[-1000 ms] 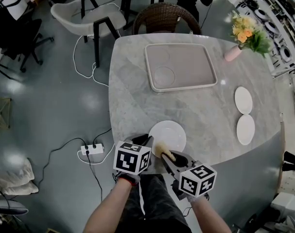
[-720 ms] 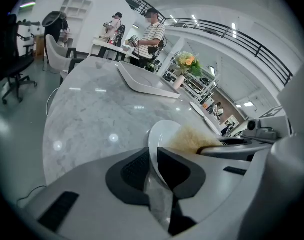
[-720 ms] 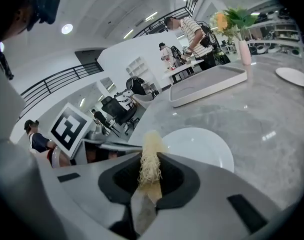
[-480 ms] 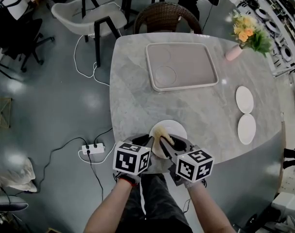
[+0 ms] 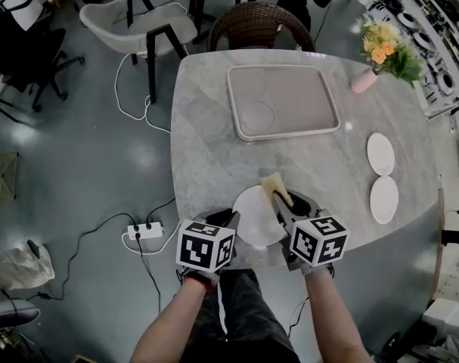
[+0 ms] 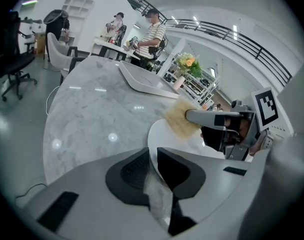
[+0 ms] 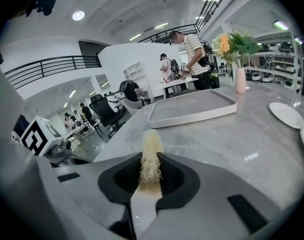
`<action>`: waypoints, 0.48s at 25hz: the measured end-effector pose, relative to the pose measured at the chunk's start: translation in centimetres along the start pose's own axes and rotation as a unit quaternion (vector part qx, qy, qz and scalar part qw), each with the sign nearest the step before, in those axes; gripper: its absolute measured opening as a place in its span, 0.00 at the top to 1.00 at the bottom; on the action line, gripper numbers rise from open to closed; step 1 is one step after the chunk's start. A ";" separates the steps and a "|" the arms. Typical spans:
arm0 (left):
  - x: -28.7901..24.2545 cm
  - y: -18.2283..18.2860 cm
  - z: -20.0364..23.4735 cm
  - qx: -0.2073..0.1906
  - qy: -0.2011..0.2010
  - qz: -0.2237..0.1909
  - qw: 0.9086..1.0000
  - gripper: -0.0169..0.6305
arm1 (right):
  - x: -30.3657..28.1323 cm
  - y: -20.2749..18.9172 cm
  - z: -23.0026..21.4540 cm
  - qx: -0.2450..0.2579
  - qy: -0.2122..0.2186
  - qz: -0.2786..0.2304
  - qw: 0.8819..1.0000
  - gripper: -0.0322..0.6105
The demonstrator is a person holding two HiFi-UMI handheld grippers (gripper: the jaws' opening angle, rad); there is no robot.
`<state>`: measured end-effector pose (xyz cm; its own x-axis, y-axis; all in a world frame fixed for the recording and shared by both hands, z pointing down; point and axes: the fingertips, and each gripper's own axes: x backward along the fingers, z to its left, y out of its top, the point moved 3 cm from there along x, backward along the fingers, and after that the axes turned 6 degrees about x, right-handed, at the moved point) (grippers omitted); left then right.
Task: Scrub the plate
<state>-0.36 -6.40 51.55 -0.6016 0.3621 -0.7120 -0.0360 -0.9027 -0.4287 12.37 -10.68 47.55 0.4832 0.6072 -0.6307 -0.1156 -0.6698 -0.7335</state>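
At table edge, left tool clamps plate; right tool holds sponge.

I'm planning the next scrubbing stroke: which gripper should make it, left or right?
Right. The right gripper is shut on the scrub pad, which sits at the far edge of the plate, so it looks ready to sweep back across. The left gripper is clamped on the near rim, steadying it.

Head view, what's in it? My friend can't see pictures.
From above, a person's left gripper grips a white plate at the near edge of a marble table, while the right gripper holds a yellow scrub pad at the plate's far rim. Beyond lie a tray, two small plates and a vase of flowers.
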 end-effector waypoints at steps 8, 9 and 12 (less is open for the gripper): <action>0.0 0.0 0.0 0.000 0.000 0.000 1.000 0.88 | 3.1 -1.7 -2.1 -0.014 -0.019 0.006 1.000 0.84; 0.0 0.0 0.0 0.000 0.000 0.000 1.000 0.88 | 3.5 -2.0 -2.0 -0.015 -0.018 0.007 1.000 0.84; 0.1 0.0 0.0 0.001 -0.001 0.000 1.000 0.88 | 4.6 -3.0 -1.9 -0.028 -0.013 0.009 0.999 0.84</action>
<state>-0.39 -6.35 51.53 -0.6027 0.3622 -0.7110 -0.0378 -0.9030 -0.4280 16.58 -6.65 47.34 0.4591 0.6045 -0.6511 -0.0762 -0.7033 -0.7068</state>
